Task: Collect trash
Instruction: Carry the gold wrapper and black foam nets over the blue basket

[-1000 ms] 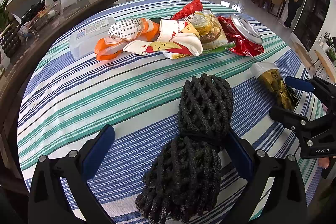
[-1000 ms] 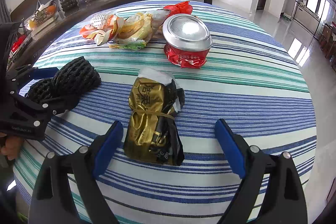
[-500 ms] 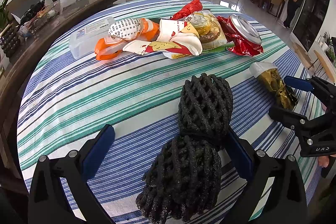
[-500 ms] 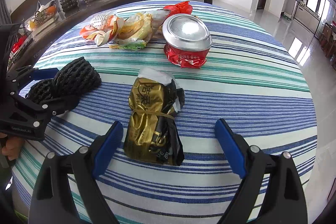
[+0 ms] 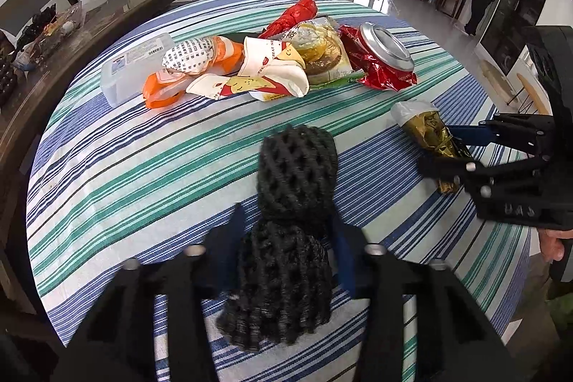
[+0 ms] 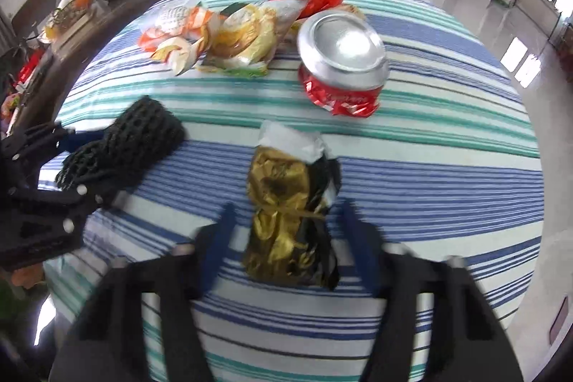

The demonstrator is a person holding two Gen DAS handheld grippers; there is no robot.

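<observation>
— Left gripper [image 5: 286, 246], low in the middle of its own view: what is it doing?
— Its blue-padded jaws have just been closing on the black foam mesh sleeve [image 5: 293, 203], which is lying pinched at its waist between them; the pads look to be pressing its sides.
— And to the right of that?
— The right gripper [image 6: 286, 231] is sitting at the bottom centre of its view. Its jaws have been closing too, around the crumpled gold and black foil wrapper [image 6: 290, 217], but blur is hiding whether the pads are touching it.
— Where is everything lying?
— On the round table's blue, green and white striped cloth [image 5: 143, 167]. Across the upper frame, a clear plastic box [image 5: 132, 67] is resting at left, paper wrappers [image 5: 265, 74] in the middle, a crushed red can [image 5: 383, 56] at right.
</observation>
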